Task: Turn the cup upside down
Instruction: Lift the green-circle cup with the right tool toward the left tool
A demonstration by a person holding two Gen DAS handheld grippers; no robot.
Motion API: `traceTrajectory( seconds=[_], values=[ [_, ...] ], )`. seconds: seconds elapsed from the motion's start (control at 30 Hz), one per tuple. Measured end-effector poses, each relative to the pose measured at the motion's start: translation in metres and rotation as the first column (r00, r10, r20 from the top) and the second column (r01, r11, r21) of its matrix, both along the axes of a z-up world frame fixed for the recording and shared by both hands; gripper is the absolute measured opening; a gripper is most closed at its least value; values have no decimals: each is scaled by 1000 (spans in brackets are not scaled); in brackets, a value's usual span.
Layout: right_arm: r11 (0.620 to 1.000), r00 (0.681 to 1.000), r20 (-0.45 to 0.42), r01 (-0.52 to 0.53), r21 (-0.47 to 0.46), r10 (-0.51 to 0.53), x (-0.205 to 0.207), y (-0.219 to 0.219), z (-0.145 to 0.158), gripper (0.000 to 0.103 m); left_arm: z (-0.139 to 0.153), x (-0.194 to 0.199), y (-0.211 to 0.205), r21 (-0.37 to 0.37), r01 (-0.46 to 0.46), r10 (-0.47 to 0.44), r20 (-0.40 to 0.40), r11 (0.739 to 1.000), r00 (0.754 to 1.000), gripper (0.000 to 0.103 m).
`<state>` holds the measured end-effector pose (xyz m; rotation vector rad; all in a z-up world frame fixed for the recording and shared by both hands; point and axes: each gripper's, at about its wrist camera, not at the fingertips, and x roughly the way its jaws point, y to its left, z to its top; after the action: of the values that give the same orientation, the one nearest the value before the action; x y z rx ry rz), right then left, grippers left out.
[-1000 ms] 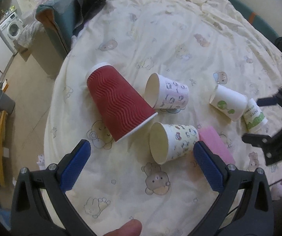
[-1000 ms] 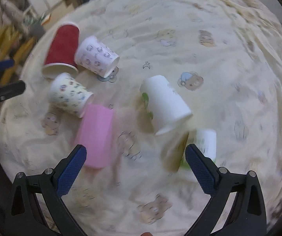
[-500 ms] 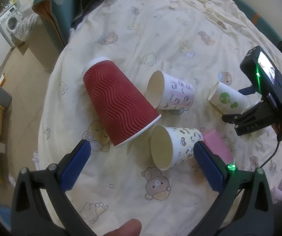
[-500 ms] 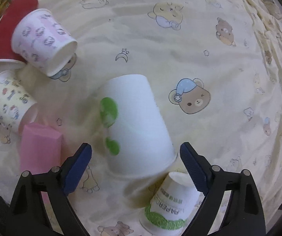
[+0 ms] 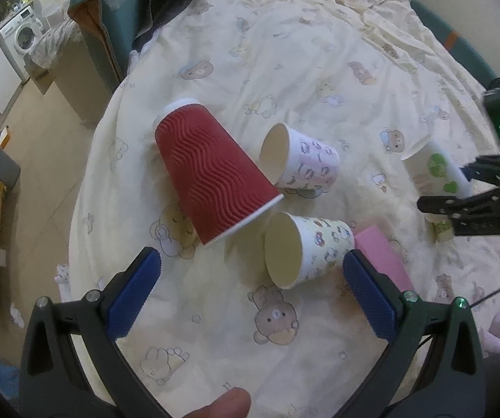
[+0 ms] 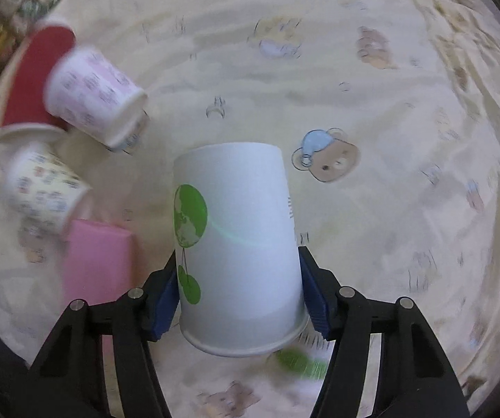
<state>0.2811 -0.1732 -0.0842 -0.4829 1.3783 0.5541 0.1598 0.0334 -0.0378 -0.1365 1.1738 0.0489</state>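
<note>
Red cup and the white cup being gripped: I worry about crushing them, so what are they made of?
Red cup: apparently paper, matte, with a wavy ribbed sleeve. White cup: likely thin paper, smooth, with a rolled rim and green print.

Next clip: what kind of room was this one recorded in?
Most likely a bedroom in a home. The cups lie on a bed covered by a bear-print sheet, a washing machine stands in the far corner, and a cushioned chair sits beside the bed.
</note>
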Motion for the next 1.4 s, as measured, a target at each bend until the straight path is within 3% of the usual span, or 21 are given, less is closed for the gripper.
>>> traceTrajectory(
  seconds=[0.13, 0.4, 0.77, 1.07, 1.27, 1.33, 1.4],
  values=[
    [990, 996, -7, 85, 112, -85, -28, -6, 35, 64, 7, -13, -3, -2, 8, -8, 18, 1000, 1000, 103],
    [937, 973, -85, 228, 266, -212, -118, -8, 53, 64, 12, -51, -2, -10, 7, -7, 34, 1000, 999, 103],
    [858, 923, -217, 378, 348, -319, -196, -7, 10, 64, 1, -98, 7, -27, -18, 17, -10, 999, 1000, 103],
    [849, 914, -239, 395, 350, -327, -220, 8, -14, 64, -4, -124, 14, 12, -42, 42, -7, 999, 999, 103],
    [779, 858, -294, 508, 367, -421, -214, 11, -32, 64, -13, -127, 24, -23, -89, 88, -34, 996, 995, 103],
    [751, 828, -356, 550, 367, -433, -216, 12, -41, 64, -12, -127, 27, -24, -101, 101, -28, 995, 995, 103],
    [747, 817, -374, 564, 352, -440, -221, 14, -45, 64, -11, -126, 28, -27, -103, 103, -26, 994, 994, 103]
  ],
)
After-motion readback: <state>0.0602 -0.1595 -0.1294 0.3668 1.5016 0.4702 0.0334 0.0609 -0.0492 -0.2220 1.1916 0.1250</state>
